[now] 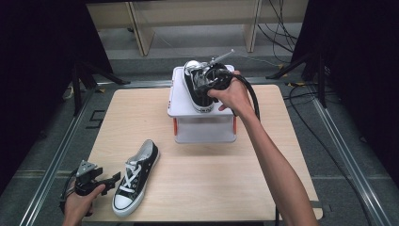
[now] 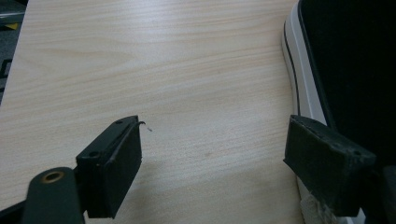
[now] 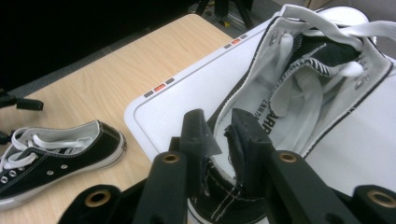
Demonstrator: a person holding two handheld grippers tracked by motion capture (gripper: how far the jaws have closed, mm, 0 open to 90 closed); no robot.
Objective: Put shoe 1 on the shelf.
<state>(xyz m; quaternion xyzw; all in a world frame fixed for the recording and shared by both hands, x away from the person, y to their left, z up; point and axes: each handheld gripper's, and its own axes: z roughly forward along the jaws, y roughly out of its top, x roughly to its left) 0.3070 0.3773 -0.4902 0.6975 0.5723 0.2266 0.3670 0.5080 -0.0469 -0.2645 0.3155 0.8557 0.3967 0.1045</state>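
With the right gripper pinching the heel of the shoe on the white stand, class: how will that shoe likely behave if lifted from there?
The shoe on the stand has a soft canvas collar, so it probably buckles between the right gripper pads. Its rubber-soled toe likely droops. The loose laces may dangle or snag on the white stand.

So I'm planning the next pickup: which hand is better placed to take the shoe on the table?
Left. The left gripper sits open beside the table shoe; the right gripper is clamped on the other shoe's heel.
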